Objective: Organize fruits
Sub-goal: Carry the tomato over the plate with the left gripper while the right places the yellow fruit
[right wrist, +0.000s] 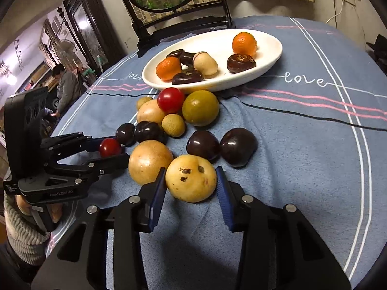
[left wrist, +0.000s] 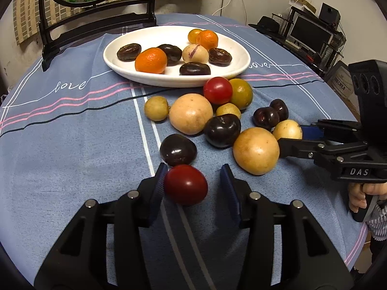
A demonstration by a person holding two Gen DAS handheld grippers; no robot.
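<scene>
On the left, the left hand-held gripper [left wrist: 193, 181] straddles a small glossy red tomato-like fruit [left wrist: 185, 184] lying on the blue cloth-covered desk [left wrist: 72, 145]. Its left pad touches the skin, its right pad stands clear, so the jaws are spread, not pinching. To lift it well, centre the fruit between the pads before closing (round, glossy skin will likely squirt sideways from an off-centre squeeze).

On the right, the right hand-held gripper [right wrist: 191, 183] brackets a pale yellow round fruit with dark specks [right wrist: 191, 181], its blue pads at both flanks, seemingly pinching it. Judged from here, a gentle, level squeeze and a straight lift should spare the neighbouring tan round fruit [right wrist: 150, 160]. The white oval plate [right wrist: 271, 55] waits beyond the loose pile, part filled.
</scene>
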